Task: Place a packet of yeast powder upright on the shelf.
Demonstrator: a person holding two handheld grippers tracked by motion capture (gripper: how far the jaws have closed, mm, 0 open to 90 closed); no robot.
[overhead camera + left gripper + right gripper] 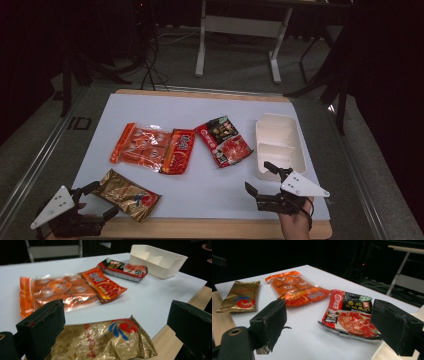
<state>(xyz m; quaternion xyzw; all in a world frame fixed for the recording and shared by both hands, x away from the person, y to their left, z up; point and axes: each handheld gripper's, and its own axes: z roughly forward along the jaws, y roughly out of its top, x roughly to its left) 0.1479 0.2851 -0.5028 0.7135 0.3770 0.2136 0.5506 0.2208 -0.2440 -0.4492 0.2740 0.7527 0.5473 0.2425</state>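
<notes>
Four snack packets lie on the white table (200, 190) in the high view: one gold packet (127, 195) near the left gripper (95, 200), one clear orange pack (140, 145), one red sachet (179, 151), one red-and-black packet (223, 141); one cream tray (280, 145) just beyond the right gripper (264, 177). Left gripper view: jaws spread wide, gold packet (105, 342) low between them, untouched. Right gripper view: jaws agape, holding nothing; red-and-black packet (352, 315) ahead.

An orange multipack (141, 145), a red sachet (178, 151) overlapping it, and a white divided tray (280, 145) lie on the white worktop (210, 195).
</notes>
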